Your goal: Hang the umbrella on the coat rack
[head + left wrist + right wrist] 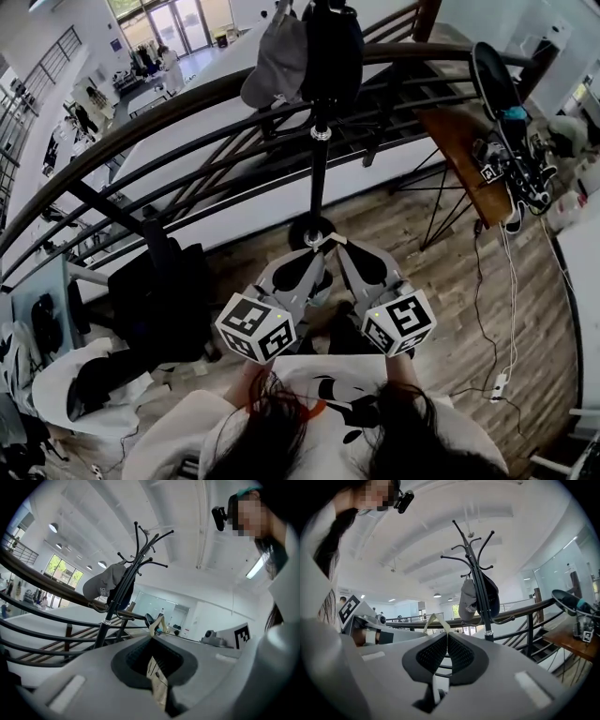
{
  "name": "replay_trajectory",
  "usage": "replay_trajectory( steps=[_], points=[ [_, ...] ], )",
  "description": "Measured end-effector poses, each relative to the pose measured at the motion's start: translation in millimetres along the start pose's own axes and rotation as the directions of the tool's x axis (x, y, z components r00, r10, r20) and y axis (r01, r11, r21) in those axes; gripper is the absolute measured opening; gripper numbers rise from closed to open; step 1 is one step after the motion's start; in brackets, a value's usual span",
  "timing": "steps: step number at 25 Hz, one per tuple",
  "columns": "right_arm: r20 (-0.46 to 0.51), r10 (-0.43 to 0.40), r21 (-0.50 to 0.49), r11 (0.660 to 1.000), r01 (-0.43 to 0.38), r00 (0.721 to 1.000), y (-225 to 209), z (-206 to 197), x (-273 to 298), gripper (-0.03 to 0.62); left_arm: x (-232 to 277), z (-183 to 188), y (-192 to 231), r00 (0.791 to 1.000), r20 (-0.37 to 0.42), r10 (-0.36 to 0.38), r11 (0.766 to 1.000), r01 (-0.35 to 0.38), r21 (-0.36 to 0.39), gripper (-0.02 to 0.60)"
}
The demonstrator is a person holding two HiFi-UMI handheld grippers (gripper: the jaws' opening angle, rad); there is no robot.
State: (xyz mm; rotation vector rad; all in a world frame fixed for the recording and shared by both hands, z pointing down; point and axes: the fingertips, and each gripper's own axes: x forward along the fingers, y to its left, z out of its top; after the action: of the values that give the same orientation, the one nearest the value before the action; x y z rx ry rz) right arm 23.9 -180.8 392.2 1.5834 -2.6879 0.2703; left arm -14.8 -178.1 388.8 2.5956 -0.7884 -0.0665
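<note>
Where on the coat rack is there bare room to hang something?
The upper prongs above the grey cap stand bare. Lower down it is crowded: the cap and a dark item hang either side of the pole.

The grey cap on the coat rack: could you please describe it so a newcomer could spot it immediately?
Find the curved dark railing; the black coat rack stands in front of it. Near its top hangs the grey cap, the only pale thing there, beside a black bundle.
</note>
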Motion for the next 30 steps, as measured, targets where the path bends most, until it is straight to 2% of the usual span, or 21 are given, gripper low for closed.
replay_trajectory(
  steps=[7,16,25,30],
  points=[
    [0.005,0.108,-0.018,0.994,-0.108,0.994,-35.2,22.8,25.9,0.028,37.6,23.0,8.8,0.995,0.055,0.083,0.997,-0.083,0.0,0.0],
    [0.029,0.203,-0.045,0.979,-0.201,0.979,-77.2,50.9,47.9,0.028,73.2,54.0,22.8,0.974,0.126,0.187,0.981,-0.191,0.019,0.0],
    [0.065,0.327,-0.111,0.941,-0.319,0.943,-91.0,88.6,67.8,0.028,96.6,93.6,24.4,0.953,0.215,0.213,0.972,-0.229,0.054,0.0],
    [0.124,0.385,-0.149,0.919,-0.366,0.915,-94.6,124.5,78.3,0.028,99.7,132.8,21.0,0.934,0.285,0.215,0.963,-0.251,0.096,0.0]
  ],
)
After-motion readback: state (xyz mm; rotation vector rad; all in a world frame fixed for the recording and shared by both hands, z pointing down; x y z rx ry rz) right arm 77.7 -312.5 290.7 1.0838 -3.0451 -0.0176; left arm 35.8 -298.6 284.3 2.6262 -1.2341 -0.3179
